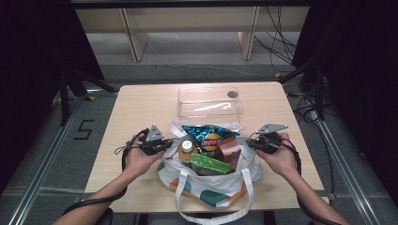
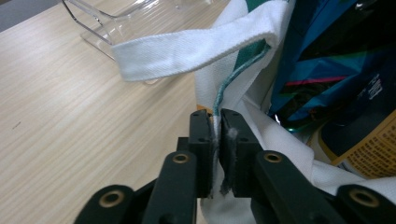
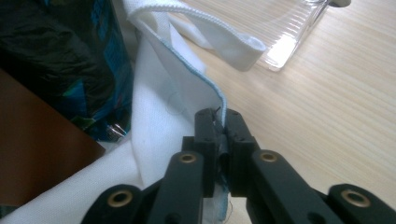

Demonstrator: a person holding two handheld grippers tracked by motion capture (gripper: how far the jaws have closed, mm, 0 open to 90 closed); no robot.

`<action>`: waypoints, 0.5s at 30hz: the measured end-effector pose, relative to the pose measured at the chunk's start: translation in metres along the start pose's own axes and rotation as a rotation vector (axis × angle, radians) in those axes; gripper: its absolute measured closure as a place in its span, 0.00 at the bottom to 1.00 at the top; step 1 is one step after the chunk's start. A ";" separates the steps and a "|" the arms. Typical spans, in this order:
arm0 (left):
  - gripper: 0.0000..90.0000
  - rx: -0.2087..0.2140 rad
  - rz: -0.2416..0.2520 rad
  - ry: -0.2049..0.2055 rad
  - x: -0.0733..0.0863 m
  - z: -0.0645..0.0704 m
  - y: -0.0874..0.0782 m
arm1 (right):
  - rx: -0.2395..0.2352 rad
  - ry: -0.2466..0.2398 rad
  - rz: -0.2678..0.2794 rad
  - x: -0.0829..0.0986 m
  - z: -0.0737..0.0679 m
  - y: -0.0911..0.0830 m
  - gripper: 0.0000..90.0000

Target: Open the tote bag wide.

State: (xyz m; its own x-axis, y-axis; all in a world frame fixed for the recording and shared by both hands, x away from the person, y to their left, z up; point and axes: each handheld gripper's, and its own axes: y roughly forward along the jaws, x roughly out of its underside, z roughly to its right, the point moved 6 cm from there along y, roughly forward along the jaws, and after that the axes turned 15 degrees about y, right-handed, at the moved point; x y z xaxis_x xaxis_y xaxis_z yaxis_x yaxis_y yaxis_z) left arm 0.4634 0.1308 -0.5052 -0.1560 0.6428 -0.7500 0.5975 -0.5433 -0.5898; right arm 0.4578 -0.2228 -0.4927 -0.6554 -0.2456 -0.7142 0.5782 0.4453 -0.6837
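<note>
While both tools are engaged, the tote bag (image 1: pixel 211 185) sits at the near middle of the desk (image 1: pixel 141 108), mouth upward, its long axis running left to right between the two hands. One white handle (image 1: pixel 206 208) loops off the near edge toward the person; the other handle (image 2: pixel 196 49) lies folded over the far rim.

Left hand (image 1: pixel 138 159): palm up at the bag's left side, forearm entering from the lower left. The left tool (image 2: pixel 217 123) has its jaws closed on the bag's left rim, white cloth and teal hem pinched between them.

Right hand (image 1: pixel 279 157): likewise at the bag's right side, forearm entering from the lower right. The right tool (image 3: pixel 219 121) has its jaws closed on the right rim, the blue-stitched edge rising from between them.

The bag thus lies between the two tools, touching both at its rim.

Contents, standing above the rim: a blue crisp packet (image 1: pixel 206 136) at the rear, a brown pouch (image 1: pixel 228 150), a green packet (image 1: pixel 210 164) and a bottle (image 1: pixel 187 149) with a white cap.

A clear plastic tray (image 1: pixel 209 101) rests on the desk just beyond the bag.
</note>
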 end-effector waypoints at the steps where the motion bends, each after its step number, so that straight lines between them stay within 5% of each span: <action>1: 0.87 -0.001 0.001 -0.005 0.000 0.000 -0.001 | -0.003 0.004 0.013 -0.001 0.001 -0.001 0.92; 6: 0.72 -0.027 0.041 -0.008 -0.005 -0.002 -0.014 | -0.049 0.066 0.084 -0.007 -0.003 -0.014 0.79; 8: 0.66 -0.039 0.073 -0.049 -0.008 -0.002 -0.020 | -0.052 0.060 0.132 -0.012 -0.003 -0.020 0.75; 15: 0.50 -0.087 0.169 -0.082 -0.011 -0.007 -0.042 | -0.058 0.089 0.248 -0.028 -0.001 -0.034 0.67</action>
State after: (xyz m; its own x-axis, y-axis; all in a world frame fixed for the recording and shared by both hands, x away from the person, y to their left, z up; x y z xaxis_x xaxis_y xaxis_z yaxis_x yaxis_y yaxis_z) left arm 0.4455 0.1505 -0.4695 -0.1089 0.4985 -0.8600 0.6856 -0.5888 -0.4281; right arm 0.4560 -0.2304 -0.4489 -0.5391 -0.0471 -0.8409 0.6990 0.5320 -0.4779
